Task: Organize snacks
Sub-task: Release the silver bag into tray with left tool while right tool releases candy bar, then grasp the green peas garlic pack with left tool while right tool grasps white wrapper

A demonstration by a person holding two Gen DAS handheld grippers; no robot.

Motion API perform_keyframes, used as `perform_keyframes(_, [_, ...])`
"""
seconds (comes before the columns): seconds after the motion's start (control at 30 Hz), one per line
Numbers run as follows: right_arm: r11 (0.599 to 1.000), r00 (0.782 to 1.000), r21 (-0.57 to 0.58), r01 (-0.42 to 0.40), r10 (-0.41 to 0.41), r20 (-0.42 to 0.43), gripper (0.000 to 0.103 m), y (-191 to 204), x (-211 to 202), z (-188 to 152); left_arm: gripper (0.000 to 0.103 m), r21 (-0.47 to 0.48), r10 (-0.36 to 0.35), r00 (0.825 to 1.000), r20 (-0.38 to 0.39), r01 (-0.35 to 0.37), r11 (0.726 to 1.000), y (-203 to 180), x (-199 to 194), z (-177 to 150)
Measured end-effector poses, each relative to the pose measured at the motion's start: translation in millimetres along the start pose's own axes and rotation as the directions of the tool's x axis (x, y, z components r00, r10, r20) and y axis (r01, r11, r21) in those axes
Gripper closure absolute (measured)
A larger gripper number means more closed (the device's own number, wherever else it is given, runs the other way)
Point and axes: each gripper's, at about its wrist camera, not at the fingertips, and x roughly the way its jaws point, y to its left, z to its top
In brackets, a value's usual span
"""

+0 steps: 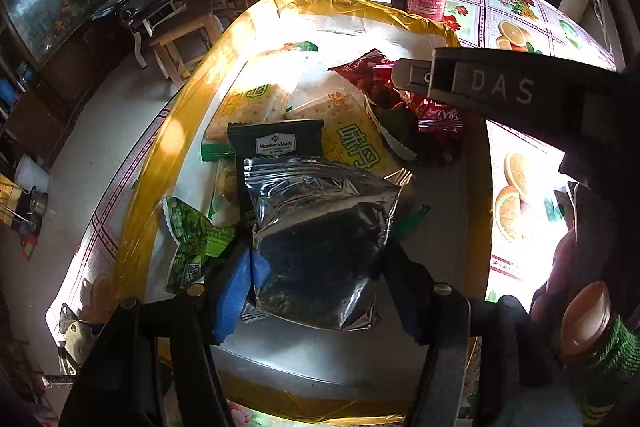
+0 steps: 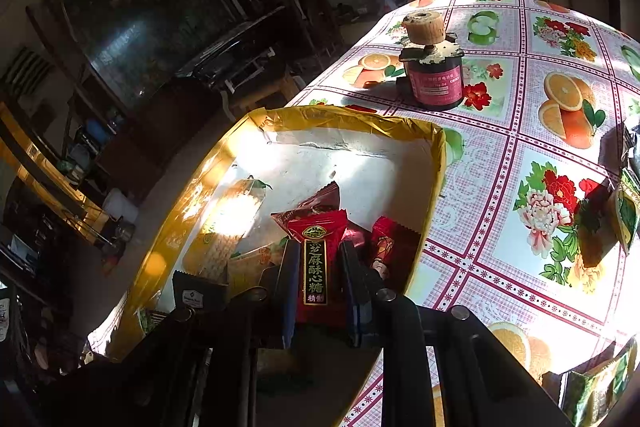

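I'm seeing my left gripper [image 1: 320, 259] straddling a silver foil packet [image 1: 320, 247] over the gold-rimmed tray [image 1: 176, 131]; its blue pads [image 1: 236, 291] are flanking the pack, but I can't tell whether they're pressing it or standing just off. My right gripper [image 2: 320, 287] is clamping a red candy packet [image 2: 316, 259] above the tray's near right corner. Only the left camera is showing me the tray's heap: a black sachet [image 1: 276, 143] reading "Member's Mark", yellow cracker packs [image 1: 360, 147] with green lettering, a green wrapper [image 1: 192, 239], plus "DAS" stamped on the other tool [image 1: 500, 87] reaching in. Only the right view is giving me the gold Chinese characters running down the candy, and loose packets [image 2: 624, 211] lying on the fruit-and-flower tablecloth [image 2: 520, 147] past the red-labelled jar [image 2: 434, 75].
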Motion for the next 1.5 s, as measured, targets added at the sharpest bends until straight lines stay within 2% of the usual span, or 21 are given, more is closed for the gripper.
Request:
perform_keyframes(0.1, [1.000, 1.000, 0.007, 0.001, -0.001, 0.015, 0.066, -1, -9, -1, 0.033, -0.005, 0.009, 1.000, 0.027, -0.009, 1.000, 1, -9, 0])
perform_keyframes(0.17, [1.000, 0.999, 0.016, 0.001, -0.002, 0.033, 0.053, -3, -18, -3, 0.033, -0.002, 0.014, 0.999, 0.043, -0.013, 1.000, 0, -16, -1])
perform_keyframes(0.3, [0.999, 0.997, 0.034, -0.009, 0.006, 0.077, 0.052, -9, -45, -10, 0.029, 0.003, 0.018, 0.998, 0.064, -0.018, 1.000, -3, -27, -3])
perform_keyframes(0.47, [0.996, 0.990, 0.087, 0.002, -0.014, 0.142, 0.044, -32, -89, -30, 0.028, 0.019, 0.008, 0.997, 0.083, -0.009, 1.000, -12, -40, -8])
perform_keyframes(0.83, [0.951, 0.968, 0.284, 0.118, -0.175, 0.182, 0.042, -124, -169, -92, 0.028, 0.113, -0.045, 0.994, 0.099, 0.033, 0.993, -61, -54, -15])
perform_keyframes(0.97, [0.935, 0.959, 0.320, 0.150, -0.216, 0.182, 0.042, -146, -186, -103, 0.028, 0.157, -0.115, 0.991, 0.065, 0.104, 0.982, -84, -53, -15])
perform_keyframes(1.1, [0.928, 0.953, 0.333, 0.166, -0.237, 0.187, 0.042, -158, -197, -107, 0.028, 0.217, -0.142, 0.988, 0.064, 0.126, 0.968, -111, -53, -13])
perform_keyframes(1.27, [0.926, 0.951, 0.333, 0.178, -0.249, 0.184, 0.042, -169, -201, -105, 0.028, 0.312, -0.174, 0.983, 0.062, 0.146, 0.939, -151, -51, -10])
perform_keyframes(1.33, [0.927, 0.951, 0.327, 0.184, -0.252, 0.180, 0.042, -172, -200, -102, 0.028, 0.344, -0.204, 0.978, 0.042, 0.177, 0.922, -166, -46, -6])
perform_keyframes(1.5, [0.926, 0.948, 0.322, 0.198, -0.265, 0.177, 0.040, -184, -196, -85, 0.028, 0.396, -0.183, 0.983, 0.021, 0.160, 0.904, -198, -26, 4])
